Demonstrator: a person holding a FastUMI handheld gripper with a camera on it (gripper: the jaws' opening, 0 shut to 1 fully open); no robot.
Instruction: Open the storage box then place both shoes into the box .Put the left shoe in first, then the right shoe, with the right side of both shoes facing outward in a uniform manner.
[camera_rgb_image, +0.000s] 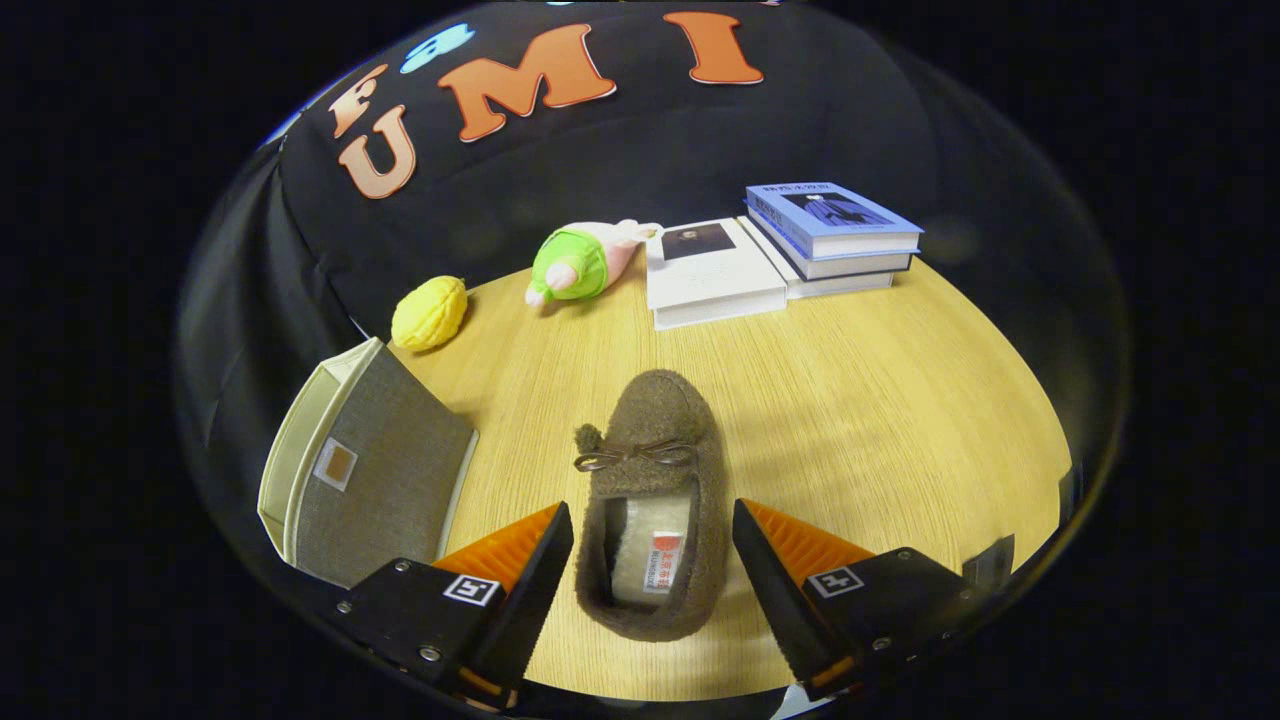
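Brown fuzzy shoe (655, 490), bow-trimmed, lies between the open claw's (652, 545) fingers.

**Count on the wooden table**

One brown shoe (655, 480) lay near, one grey storage box (375, 480) stood at the left. Far off were three books (790, 250), one yellow toy (430, 312) and one green-and-pink plush (578, 262). The gripper (652, 530) had two spread fingers.

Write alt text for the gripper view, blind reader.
The gripper is open, one jaw on each side of the heel of a brown fuzzy shoe on a wooden table. A grey storage box sits beside the left jaw; beyond lie a yellow toy, a green plush and stacked books.
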